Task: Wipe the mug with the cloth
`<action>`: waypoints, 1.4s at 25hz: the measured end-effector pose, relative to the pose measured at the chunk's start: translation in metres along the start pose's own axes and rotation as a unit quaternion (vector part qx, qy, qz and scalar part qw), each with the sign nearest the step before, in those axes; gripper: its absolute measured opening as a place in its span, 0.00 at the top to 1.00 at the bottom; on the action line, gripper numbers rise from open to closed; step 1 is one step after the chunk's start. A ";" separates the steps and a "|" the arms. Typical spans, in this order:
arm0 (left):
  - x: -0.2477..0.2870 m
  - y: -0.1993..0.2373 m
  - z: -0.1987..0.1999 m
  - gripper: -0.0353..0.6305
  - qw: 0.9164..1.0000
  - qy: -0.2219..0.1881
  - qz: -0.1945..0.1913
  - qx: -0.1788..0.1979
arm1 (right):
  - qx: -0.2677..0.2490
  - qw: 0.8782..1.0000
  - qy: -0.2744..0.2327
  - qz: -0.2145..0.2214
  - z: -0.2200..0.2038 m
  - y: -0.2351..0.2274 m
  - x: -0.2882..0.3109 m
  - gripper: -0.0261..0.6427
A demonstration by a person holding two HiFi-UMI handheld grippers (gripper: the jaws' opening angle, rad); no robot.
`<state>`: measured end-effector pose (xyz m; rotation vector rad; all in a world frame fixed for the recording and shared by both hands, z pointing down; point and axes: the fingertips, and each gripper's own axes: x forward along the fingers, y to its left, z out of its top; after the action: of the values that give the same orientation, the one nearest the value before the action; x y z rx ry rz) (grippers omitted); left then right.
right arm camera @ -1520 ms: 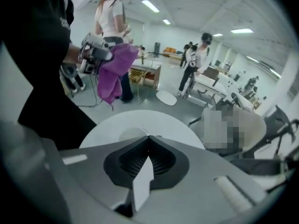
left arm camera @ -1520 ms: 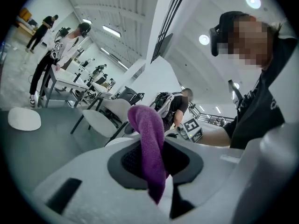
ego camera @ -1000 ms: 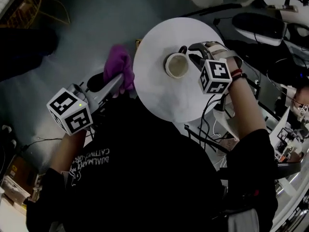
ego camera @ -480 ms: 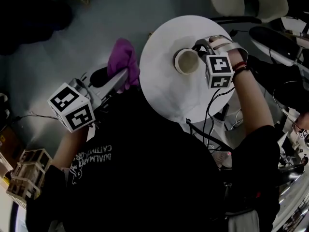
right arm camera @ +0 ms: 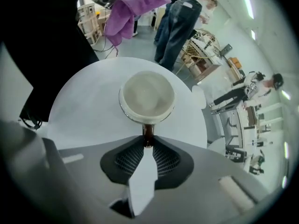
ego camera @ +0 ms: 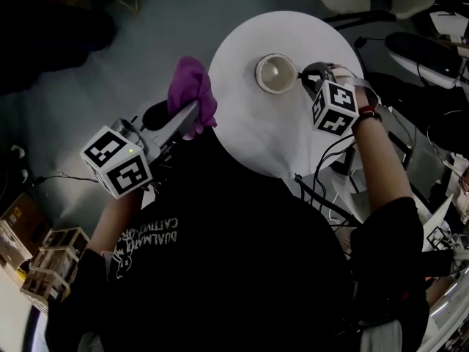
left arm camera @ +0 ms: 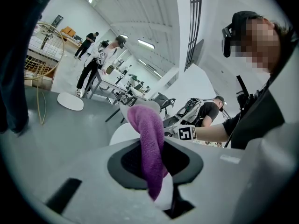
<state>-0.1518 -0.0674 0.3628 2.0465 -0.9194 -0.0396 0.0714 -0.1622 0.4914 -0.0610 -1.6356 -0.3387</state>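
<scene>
White round tabletop (ego camera: 271, 134) carries the same load as a second ago: one cream ceramic mug (ego camera: 275, 73), upright, in its far half. It has hardly shifted.

Changes:
- Left forearm has swung in. The purple terry cloth (ego camera: 192, 90) was clear of the tabletop's left rim and now overlaps it, though it is still apart from the mug.
- The mug's dark handle (right arm camera: 148, 130) pointed up and right; it now points straight at the right hand-held gripper (ego camera: 304, 75).
- That gripper's jaws opened wide and are closing again. The handle sits between their tips, which look to be touching it.

My read: a re-grip to steady the mug. Wiping hasn't started.

Pose:
- The right arm reaches across the near-right rim, its gripper level with the mug.
- The left hand-held gripper (ego camera: 189, 116) is angled up towards the tabletop, clamped on the cloth, which stands up and droops past its tips.
</scene>
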 end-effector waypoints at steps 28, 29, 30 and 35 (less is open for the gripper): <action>0.144 -0.102 -0.163 0.84 0.916 0.296 -0.006 0.271 | 0.393 0.910 -0.126 -0.036 -0.016 0.108 -0.031 0.86; 0.147 -0.102 -0.169 0.84 0.908 0.307 -0.001 0.286 | 0.390 0.911 -0.127 -0.039 -0.017 0.108 -0.030 0.86; 0.151 -0.101 -0.174 0.84 0.901 0.317 0.003 0.296 | 0.386 0.913 -0.127 -0.041 -0.018 0.108 -0.030 0.86; 0.161 -0.101 -0.187 0.84 0.899 0.344 0.000 0.270 | 0.376 0.916 -0.127 -0.051 -0.019 0.111 -0.029 0.86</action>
<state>0.0898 -0.0005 0.4529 2.2917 -0.4986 0.9787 0.1199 -0.0564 0.4843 0.5883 -1.9336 0.2498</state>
